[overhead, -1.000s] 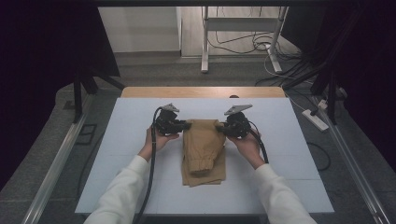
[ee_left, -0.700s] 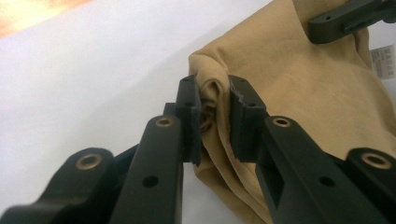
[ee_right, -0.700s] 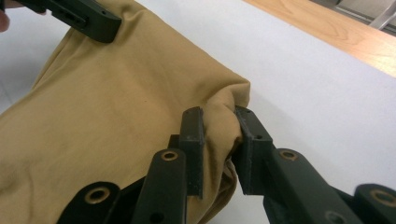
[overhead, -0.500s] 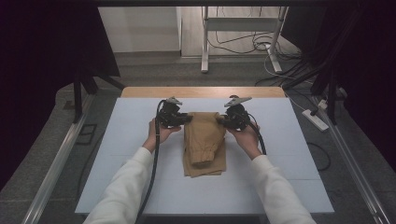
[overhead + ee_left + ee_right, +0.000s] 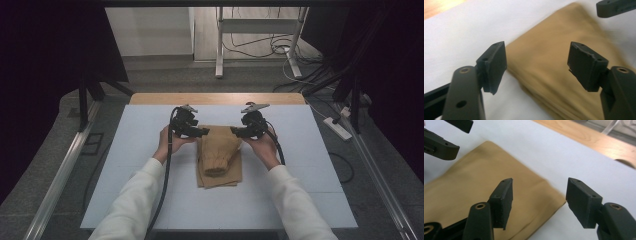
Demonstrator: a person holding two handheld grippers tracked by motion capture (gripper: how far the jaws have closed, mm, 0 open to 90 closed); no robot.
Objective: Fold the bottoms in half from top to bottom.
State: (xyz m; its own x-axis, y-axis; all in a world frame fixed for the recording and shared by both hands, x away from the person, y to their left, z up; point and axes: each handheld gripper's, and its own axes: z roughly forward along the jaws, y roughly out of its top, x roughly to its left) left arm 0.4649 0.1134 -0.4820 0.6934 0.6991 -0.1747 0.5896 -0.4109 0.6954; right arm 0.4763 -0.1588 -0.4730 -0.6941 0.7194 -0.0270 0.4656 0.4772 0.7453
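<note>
Jaws of L gripper (image 5: 204, 132) & R gripper (image 5: 235, 131) just opened, apart, nothing clamped, over folded tan cloth (image 5: 218, 156).

No readable text, label, brand, number or sign appears on any surface in the high view or either gripper view.

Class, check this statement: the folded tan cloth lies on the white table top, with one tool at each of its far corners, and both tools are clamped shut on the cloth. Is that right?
Not quite. The folded tan cloth does lie on the white table top with a tool at each far corner, but the left tool and right tool have just opened: both gripper views show the pads apart with nothing pinched between them.
</note>
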